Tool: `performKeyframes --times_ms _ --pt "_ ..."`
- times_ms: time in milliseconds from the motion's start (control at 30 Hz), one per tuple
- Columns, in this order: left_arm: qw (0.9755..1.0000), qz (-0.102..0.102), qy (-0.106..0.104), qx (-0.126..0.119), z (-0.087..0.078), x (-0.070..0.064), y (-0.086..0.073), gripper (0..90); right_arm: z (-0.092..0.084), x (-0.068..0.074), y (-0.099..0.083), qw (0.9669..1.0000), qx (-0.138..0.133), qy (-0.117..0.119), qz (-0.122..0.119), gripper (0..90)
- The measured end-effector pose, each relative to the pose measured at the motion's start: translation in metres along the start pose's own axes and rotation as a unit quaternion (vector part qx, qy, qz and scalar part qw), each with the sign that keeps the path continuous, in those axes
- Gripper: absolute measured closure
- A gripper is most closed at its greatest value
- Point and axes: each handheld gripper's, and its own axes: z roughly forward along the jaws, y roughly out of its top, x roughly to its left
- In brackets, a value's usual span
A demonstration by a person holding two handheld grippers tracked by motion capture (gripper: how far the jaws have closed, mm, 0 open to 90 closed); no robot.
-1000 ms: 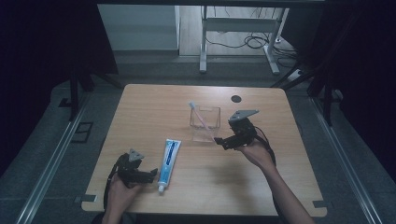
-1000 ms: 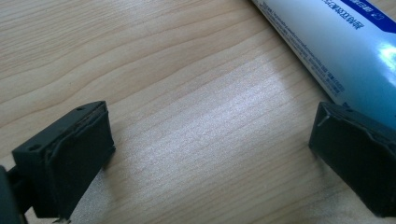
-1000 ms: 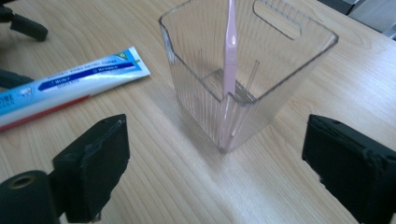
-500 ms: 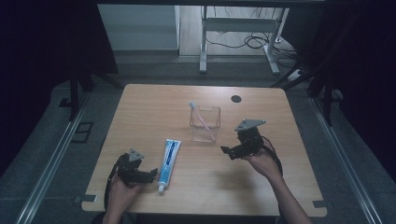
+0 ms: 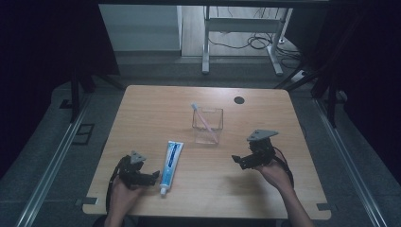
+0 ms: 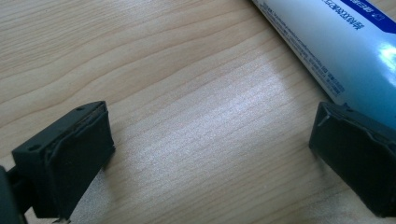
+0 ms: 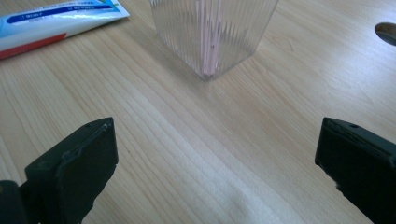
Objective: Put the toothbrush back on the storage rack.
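Observation:
A clear ribbed plastic cup (image 5: 207, 125) stands at the middle of the wooden table, with a pink toothbrush (image 5: 200, 117) leaning inside it. A blue and white toothpaste tube (image 5: 170, 159) lies flat to the cup's front left. My left gripper (image 5: 150, 176) rests open on the table just left of the tube's cap end; the tube (image 6: 341, 56) runs past its right jaw. My right gripper (image 5: 237, 161) is open and empty, low over the table to the cup's front right. The cup (image 7: 212, 32) and the tube (image 7: 51, 23) lie ahead of its jaws.
A small dark round hole (image 5: 239, 100) sits in the tabletop (image 5: 156, 109) at the back right. Bare wood lies between the two grippers. Beyond the far edge are a metal desk frame (image 5: 208, 47) and cables on the floor.
My right gripper has drawn back from the cup toward the near right of the table and come lower. The left gripper, tube and cup have not moved.

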Motion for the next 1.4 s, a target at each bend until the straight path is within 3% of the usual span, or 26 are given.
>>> performKeyframes --times_ms 800,1400 --pt "1.0 0.003 0.0 0.0 0.0 0.0 0.0 0.0 -0.014 -0.006 -0.053 0.9988 -0.015 -0.019 0.044 0.0" --pt "1.0 0.002 0.0 0.0 0.0 0.0 0.0 0.0 -0.001 0.001 -0.089 0.9983 0.017 -0.025 0.05 0.9"
